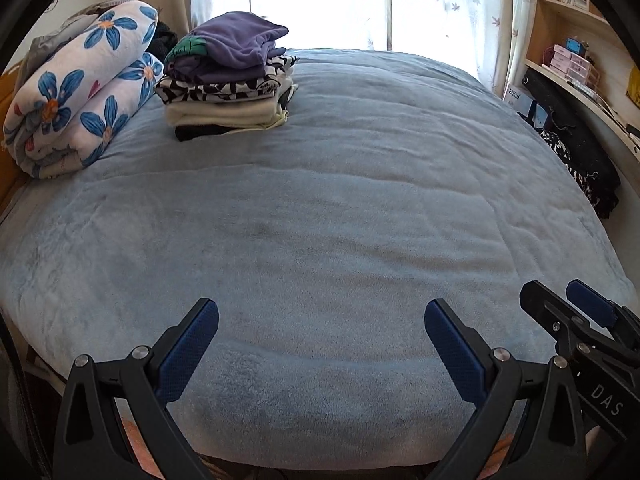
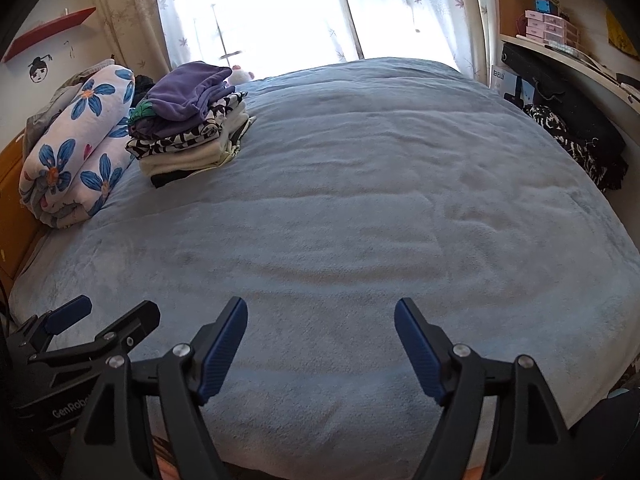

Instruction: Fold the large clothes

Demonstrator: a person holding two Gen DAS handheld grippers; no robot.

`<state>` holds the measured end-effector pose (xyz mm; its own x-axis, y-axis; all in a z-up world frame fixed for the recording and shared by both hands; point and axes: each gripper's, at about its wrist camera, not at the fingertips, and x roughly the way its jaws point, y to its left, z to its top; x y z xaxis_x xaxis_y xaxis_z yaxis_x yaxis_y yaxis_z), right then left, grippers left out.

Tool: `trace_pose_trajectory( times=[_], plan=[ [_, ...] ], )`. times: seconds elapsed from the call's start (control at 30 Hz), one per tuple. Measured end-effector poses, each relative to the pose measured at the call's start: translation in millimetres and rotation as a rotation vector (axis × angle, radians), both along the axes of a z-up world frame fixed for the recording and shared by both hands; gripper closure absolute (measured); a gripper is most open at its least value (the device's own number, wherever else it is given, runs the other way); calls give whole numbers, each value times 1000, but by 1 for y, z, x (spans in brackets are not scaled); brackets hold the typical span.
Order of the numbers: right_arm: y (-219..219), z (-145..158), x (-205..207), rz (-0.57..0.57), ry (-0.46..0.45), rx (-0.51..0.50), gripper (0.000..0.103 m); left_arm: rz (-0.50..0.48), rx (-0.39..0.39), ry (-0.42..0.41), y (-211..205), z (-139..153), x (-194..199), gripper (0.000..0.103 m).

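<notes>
My left gripper point(image 1: 322, 314) and right gripper point(image 2: 321, 312) both hang released, side by side over the near edge of the blue bed cover point(image 1: 320, 208). At eleven o'clock sits the stack of folded clothes point(image 1: 230, 80), touching the rolled floral blanket point(image 1: 80, 92).

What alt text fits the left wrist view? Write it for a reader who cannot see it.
The open left gripper hangs over a wide pale blue fleece bedspread, holding nothing, with the right gripper beside it. A stack of folded clothes topped by a purple garment sits at the far left next to a rolled white blanket with blue flowers.
</notes>
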<state>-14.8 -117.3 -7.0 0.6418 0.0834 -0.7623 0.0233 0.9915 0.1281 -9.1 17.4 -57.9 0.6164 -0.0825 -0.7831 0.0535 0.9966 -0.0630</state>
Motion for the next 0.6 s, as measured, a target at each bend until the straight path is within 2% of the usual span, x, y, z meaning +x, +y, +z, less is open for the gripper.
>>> trace_pose_trajectory(
  times=[0.6],
  plan=[
    [1,-2,1,1,3,3,26,24,10,6,2,1,-3,1]
  ],
)
